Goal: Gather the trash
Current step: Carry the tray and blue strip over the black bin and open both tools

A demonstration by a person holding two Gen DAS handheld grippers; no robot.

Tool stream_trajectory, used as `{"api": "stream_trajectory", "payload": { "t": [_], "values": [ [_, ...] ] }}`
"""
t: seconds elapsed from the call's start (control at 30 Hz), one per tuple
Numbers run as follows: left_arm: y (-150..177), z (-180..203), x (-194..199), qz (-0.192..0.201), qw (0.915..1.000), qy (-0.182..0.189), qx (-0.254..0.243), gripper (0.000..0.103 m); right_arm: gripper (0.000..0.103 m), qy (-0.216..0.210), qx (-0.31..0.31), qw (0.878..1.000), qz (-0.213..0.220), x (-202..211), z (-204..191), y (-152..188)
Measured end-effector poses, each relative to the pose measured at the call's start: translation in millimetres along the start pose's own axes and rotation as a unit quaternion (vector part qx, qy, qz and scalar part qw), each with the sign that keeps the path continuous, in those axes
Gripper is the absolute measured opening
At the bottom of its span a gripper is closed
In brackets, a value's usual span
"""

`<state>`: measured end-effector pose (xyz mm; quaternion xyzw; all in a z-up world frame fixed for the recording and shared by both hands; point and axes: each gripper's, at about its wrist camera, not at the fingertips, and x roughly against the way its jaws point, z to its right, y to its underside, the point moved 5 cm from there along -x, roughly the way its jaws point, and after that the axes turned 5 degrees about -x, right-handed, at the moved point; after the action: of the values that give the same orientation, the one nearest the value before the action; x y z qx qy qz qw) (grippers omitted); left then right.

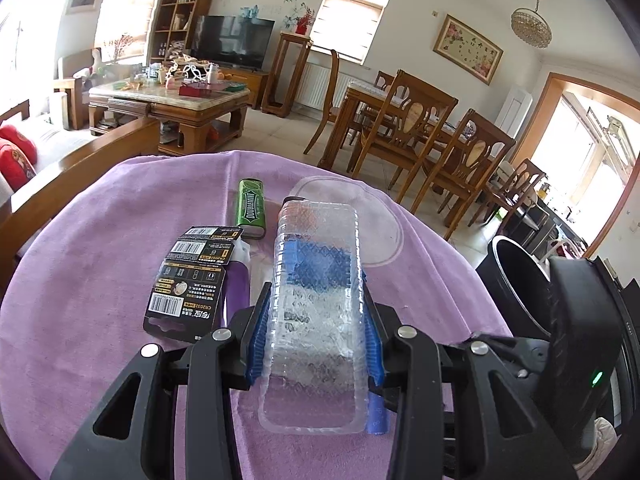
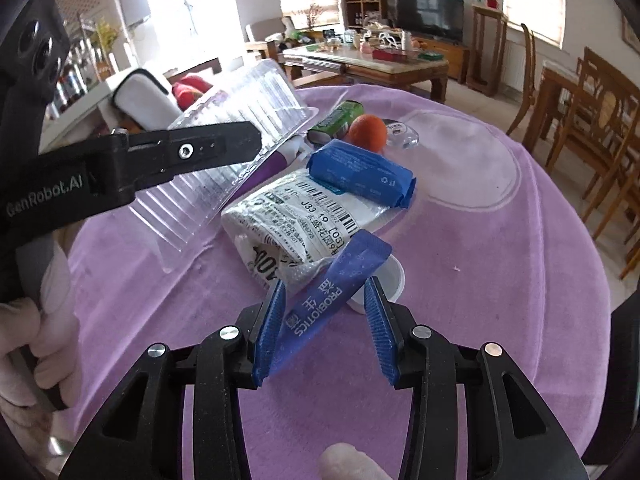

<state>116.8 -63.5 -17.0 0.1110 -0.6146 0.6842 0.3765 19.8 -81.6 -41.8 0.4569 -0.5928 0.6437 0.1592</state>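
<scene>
My left gripper (image 1: 316,344) is shut on a clear ribbed plastic tray (image 1: 316,300) and holds it above the purple cloth (image 1: 100,260). The tray also shows in the right wrist view (image 2: 224,152), with the left gripper's finger (image 2: 188,152) across it. My right gripper (image 2: 326,316) is open around a blue probiotics strip (image 2: 332,292) lying on the cloth (image 2: 480,280). Behind the strip lie a white shipping bag (image 2: 296,216), a blue wrapper (image 2: 360,172), an orange ball (image 2: 367,131) and a green gum pack (image 2: 336,122). A black battery card (image 1: 188,280) lies left of the tray.
A black bin (image 1: 516,280) stands right of the table. The green gum pack (image 1: 251,208) and a purple item (image 1: 236,288) lie on the cloth. A small white cup (image 2: 390,280) lies by the right gripper's finger. Wooden chairs (image 1: 440,148) and a coffee table (image 1: 172,100) stand beyond.
</scene>
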Motion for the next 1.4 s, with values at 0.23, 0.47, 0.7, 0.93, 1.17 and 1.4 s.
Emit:
{"api": "stream_trajectory", "payload": {
  "t": [0.23,0.47,0.7,0.93,1.17,1.4],
  "values": [
    [3,-1,6,0.003,1.0000,-0.005,-0.002,0.039,0.005,-0.026,-0.013,0.999,0.018,10,4,2],
    [-3,28,7,0.014,0.9997,0.009,-0.019,0.039,0.005,-0.070,-0.062,0.994,0.064,59,44,9],
    [-13,111,-6,0.023,0.9958,0.050,-0.073,0.039,0.005,-0.034,-0.132,0.981,0.138,121,128,24],
    [-12,219,-39,0.010,0.9843,0.120,-0.129,0.039,0.005,0.009,-0.215,0.961,0.174,163,226,67],
    [-2,303,-76,-0.012,0.9693,0.177,-0.170,0.039,0.006,0.048,-0.300,0.931,0.201,197,319,122],
    [11,344,-111,-0.041,0.9613,0.195,-0.190,0.039,0.006,0.072,-0.359,0.906,0.213,207,385,168]
  ]
}}
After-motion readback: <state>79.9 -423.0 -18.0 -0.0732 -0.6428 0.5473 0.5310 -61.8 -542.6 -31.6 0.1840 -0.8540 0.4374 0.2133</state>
